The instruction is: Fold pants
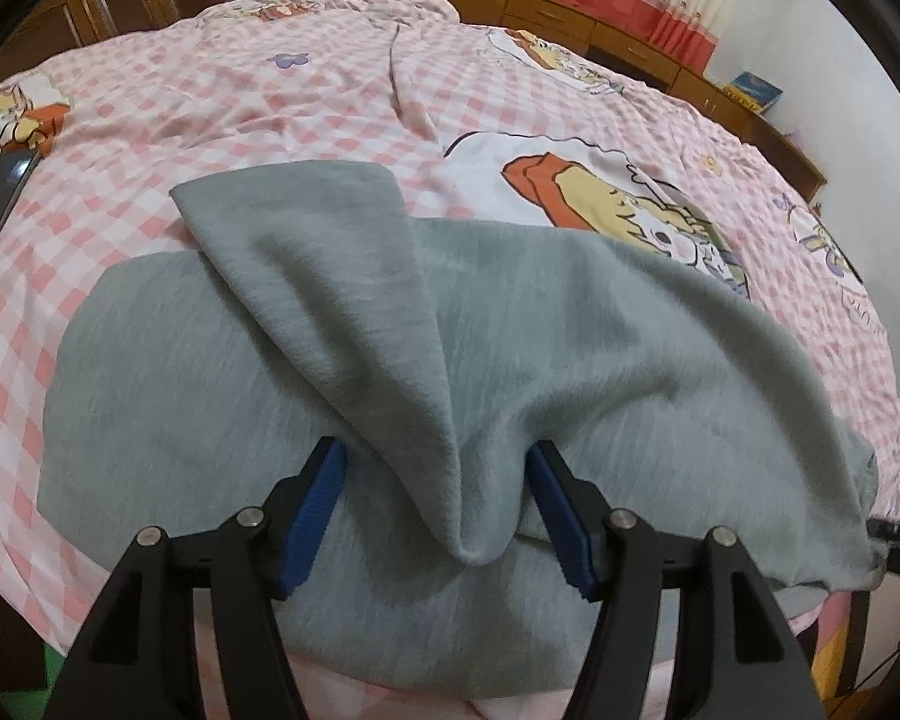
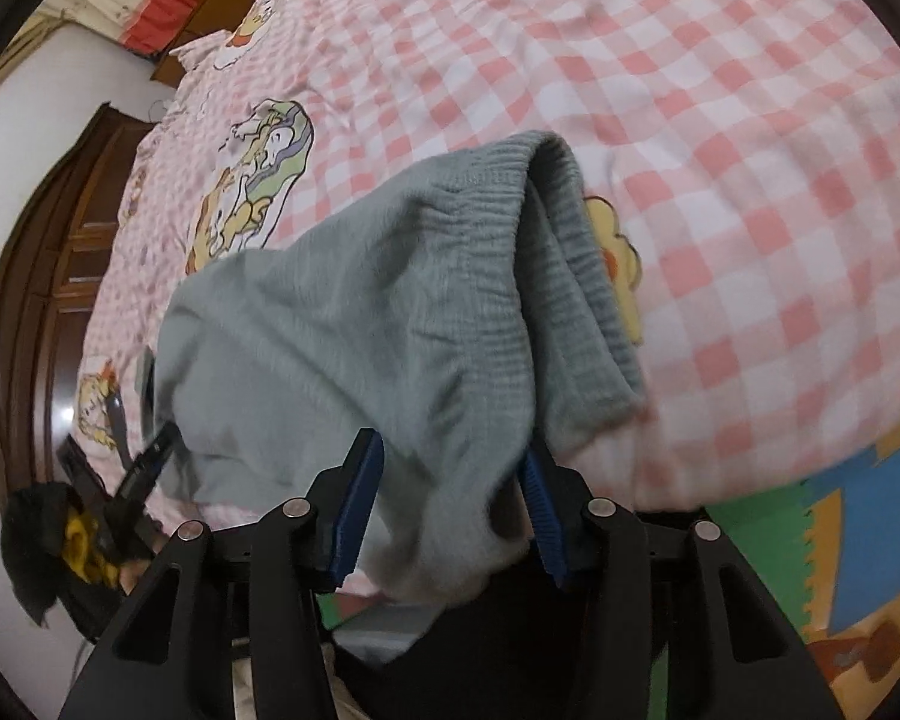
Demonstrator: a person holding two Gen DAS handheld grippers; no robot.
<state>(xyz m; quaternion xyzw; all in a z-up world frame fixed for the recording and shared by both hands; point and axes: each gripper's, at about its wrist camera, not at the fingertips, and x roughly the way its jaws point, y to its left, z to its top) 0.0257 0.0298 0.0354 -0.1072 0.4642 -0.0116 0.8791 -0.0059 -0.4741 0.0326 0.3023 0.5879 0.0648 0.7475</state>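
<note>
Grey sweatpants [image 1: 222,372] lie across the near edge of a bed with a pink checked cover [image 1: 222,96]. In the left wrist view a folded flap of the pants [image 1: 342,276] rises between the blue pads, and my left gripper [image 1: 438,480] stands open around that fold. In the right wrist view the ribbed waistband end [image 2: 570,252] of the pants [image 2: 342,324] is lifted and bunched, and my right gripper [image 2: 450,480] stands open with the cloth draped between its pads [image 2: 360,504]. The left gripper also shows small at the left of the right wrist view [image 2: 150,456].
A dark phone-like slab [image 1: 0,204] lies on the bed at the far left. Wooden cabinets [image 1: 570,12] and curtains stand behind the bed. Coloured foam floor mats [image 2: 870,540] lie beside the bed. A dark wooden door [image 2: 48,276] is at the left.
</note>
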